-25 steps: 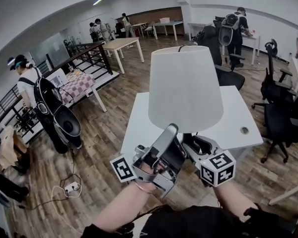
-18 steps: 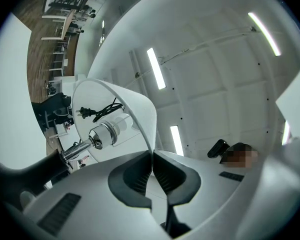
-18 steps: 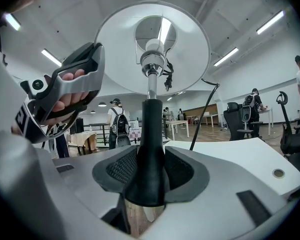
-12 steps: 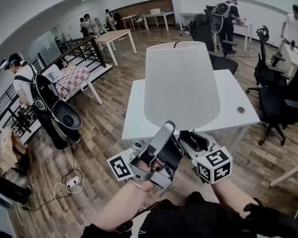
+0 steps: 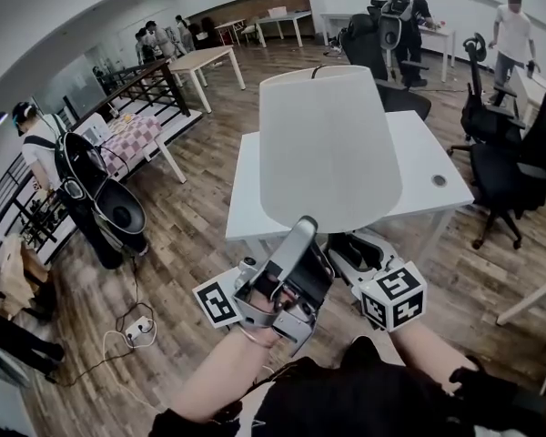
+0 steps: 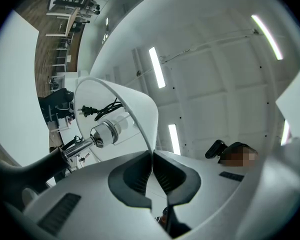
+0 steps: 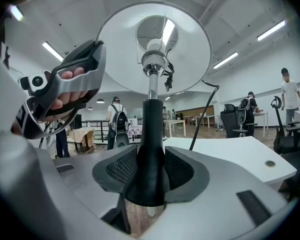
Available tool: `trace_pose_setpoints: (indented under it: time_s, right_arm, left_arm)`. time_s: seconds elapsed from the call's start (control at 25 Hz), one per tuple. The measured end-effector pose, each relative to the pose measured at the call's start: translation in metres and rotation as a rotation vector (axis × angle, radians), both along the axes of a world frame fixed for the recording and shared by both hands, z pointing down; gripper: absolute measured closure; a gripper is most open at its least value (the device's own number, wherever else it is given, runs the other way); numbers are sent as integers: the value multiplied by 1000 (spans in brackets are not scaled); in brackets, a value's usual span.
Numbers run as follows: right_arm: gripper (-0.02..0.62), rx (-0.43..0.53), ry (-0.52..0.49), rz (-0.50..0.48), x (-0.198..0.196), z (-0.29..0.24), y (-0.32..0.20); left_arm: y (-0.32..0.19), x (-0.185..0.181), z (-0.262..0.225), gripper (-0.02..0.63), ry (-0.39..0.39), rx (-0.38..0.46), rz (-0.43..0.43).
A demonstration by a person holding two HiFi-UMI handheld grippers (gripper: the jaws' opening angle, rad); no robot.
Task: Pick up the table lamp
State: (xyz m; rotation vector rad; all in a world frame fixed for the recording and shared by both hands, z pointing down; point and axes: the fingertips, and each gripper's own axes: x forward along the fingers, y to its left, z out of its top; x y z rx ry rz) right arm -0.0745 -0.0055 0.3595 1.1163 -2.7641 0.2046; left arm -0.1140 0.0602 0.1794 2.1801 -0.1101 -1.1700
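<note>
The table lamp [image 5: 330,148] is being held up clear of the white desk [image 5: 428,153], over the desk's near-left corner, w/ nothing on it but the two tools. The left gripper [image 6: 152,156] is being kept clamped on the lower rim of the shade [image 6: 135,104], the thin wall pinched btw. the pads. The right gripper [image 7: 149,171] is being kept closed round the black stem [image 7: 150,129], pads pressed on both sides. A black cord [image 7: 205,116] is hanging beside the stem, on the desk's side.

Room for moving: the desk top is being left bare apart from a grommet hole [image 5: 439,180] near its right edge. Open wood floor [image 5: 196,217] is being shown left of the desk & in front of it. Office chairs [image 5: 505,167] are crowding the desk's right side. A person w/ a backpack [image 5: 73,167] is standing well left of the desk, near a railing [image 5: 155,85].

Vs. the earlier frames: both grips are being held unchanged. The lamp is being shown slightly higher & further left in the head view, & more of the chairs right of the desk is being brought into view.
</note>
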Motion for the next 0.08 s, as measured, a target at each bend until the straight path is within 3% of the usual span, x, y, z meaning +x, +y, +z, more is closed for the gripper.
trace_pose_setpoints:
  time_s: [0.08]
  right_arm:
    - [413, 2, 4, -4, -2, 0, 5]
  left_arm:
    - [5, -2, 0, 588, 1, 3, 2]
